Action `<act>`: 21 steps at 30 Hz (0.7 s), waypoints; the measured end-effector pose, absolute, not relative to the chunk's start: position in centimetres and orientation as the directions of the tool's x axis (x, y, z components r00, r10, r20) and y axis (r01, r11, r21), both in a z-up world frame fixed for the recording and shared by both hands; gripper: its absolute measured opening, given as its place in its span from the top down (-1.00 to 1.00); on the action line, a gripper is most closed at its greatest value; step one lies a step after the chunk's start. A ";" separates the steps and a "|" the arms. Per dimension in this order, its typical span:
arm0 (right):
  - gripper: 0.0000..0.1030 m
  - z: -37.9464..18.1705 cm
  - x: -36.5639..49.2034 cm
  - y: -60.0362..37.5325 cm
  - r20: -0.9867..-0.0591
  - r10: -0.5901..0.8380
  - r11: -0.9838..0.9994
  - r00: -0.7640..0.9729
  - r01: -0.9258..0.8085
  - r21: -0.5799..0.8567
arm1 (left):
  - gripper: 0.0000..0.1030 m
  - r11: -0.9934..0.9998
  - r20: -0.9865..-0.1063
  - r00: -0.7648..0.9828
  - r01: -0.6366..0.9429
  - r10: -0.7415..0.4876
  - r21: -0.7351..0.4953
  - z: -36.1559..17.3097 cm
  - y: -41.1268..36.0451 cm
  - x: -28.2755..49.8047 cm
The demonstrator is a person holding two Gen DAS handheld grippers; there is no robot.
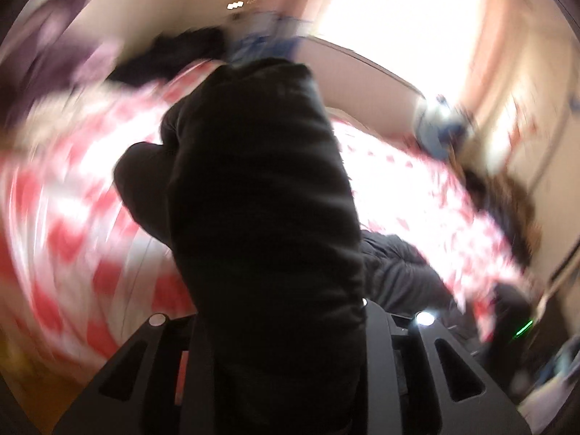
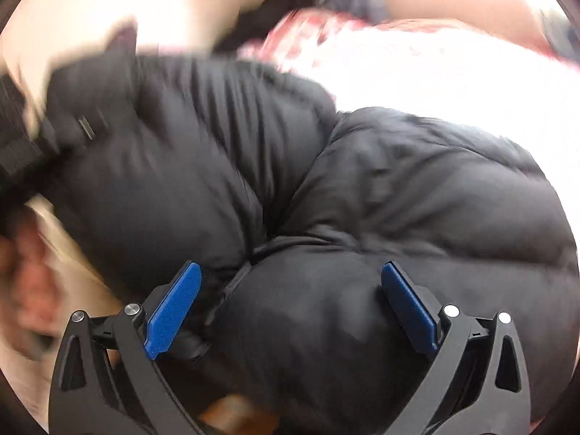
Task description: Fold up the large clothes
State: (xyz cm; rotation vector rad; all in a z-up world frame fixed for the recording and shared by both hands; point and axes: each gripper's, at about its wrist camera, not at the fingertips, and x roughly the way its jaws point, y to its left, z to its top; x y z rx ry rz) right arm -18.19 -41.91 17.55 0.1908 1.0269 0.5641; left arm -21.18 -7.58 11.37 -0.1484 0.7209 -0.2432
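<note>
A black puffer jacket [image 2: 326,188] fills the right wrist view, lying over a bed with a red-and-white patterned cover. My right gripper [image 2: 290,304] has its blue pads [image 2: 174,308] spread wide, with a bulge of the jacket between them. In the left wrist view a thick black part of the jacket [image 1: 261,199] hangs down over my left gripper [image 1: 275,355] and hides its fingertips; the fabric seems to run between the jaws. The view is blurred by motion.
The red-and-white bed cover [image 1: 72,217] spreads behind the jacket. Dark clothes [image 1: 170,54] and a blue-white item [image 1: 438,130] lie at the bed's far edges. A bright window [image 1: 398,18] is behind. Wooden floor [image 2: 83,272] shows at the left.
</note>
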 end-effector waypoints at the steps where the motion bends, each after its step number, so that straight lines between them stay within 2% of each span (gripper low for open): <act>1: -0.88 18.3 -18.6 -45.3 -0.708 0.563 0.826 0.427 -0.305 0.473 | 0.50 0.963 -0.642 0.719 0.214 -0.267 -0.161 11.7 -10.1 -21.2; 6: -0.88 21.0 -19.6 -58.5 -0.585 0.578 0.759 0.569 -0.111 0.642 | 0.50 0.903 -0.683 0.678 0.424 -0.272 0.061 10.8 -21.8 -22.3; 10: -0.88 24.8 -19.0 -63.5 -0.563 0.512 0.773 0.648 -0.062 0.631 | 0.45 0.791 -0.750 0.604 0.583 -0.268 0.187 6.5 -30.7 -23.7; 12: -0.88 27.5 -17.4 -62.7 -0.566 0.503 0.800 0.653 -0.105 0.590 | 0.31 0.731 -0.776 0.577 0.639 -0.254 0.237 4.2 -34.0 -24.8; 13: -0.88 27.8 -16.3 -62.5 -0.584 0.500 0.816 0.640 -0.123 0.564 | 0.30 0.695 -0.783 0.572 0.666 -0.244 0.270 3.2 -35.6 -25.5; 15: -0.88 28.2 -13.1 -60.2 -0.660 0.475 0.866 0.581 -0.179 0.466 | 0.12 0.645 -0.786 0.576 0.692 -0.225 0.324 2.0 -37.0 -25.1; 16: -0.88 27.7 -11.5 -58.9 -0.697 0.455 0.886 0.554 -0.205 0.415 | 0.09 0.616 -0.783 0.581 0.705 -0.220 0.350 1.7 -37.8 -25.9; 18: -0.88 25.0 -8.9 -56.4 -0.793 0.352 0.936 0.498 -0.197 0.292 | 0.05 0.570 -0.773 0.598 0.718 -0.213 0.399 2.0 -39.0 -27.1; 20: -0.88 21.5 -7.8 -55.4 -0.854 0.255 0.967 0.453 -0.135 0.216 | 0.04 0.565 -0.781 0.579 0.735 -0.233 0.376 2.9 -37.5 -27.3; 21: -0.88 19.7 -7.3 -56.1 -0.863 0.276 0.961 0.423 -0.100 0.258 | 0.04 0.567 -0.789 0.560 0.746 -0.253 0.348 3.5 -36.5 -27.6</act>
